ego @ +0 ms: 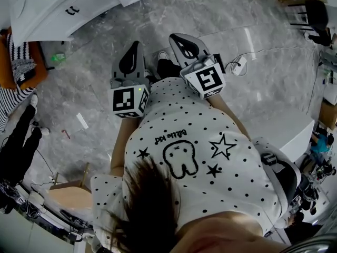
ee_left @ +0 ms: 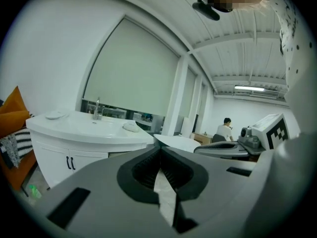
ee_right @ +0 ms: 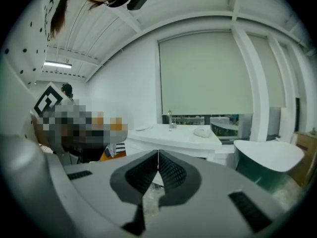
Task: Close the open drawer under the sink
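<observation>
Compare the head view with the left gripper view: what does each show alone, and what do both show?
Head view only: the tooth drawing on the dotted shirt, the marker cube of the left gripper and a white cable. Left gripper view only: the tap, the window blind and a distant person. Both: the white sink cabinet with black handles, that dotted shirt and the right gripper.
</observation>
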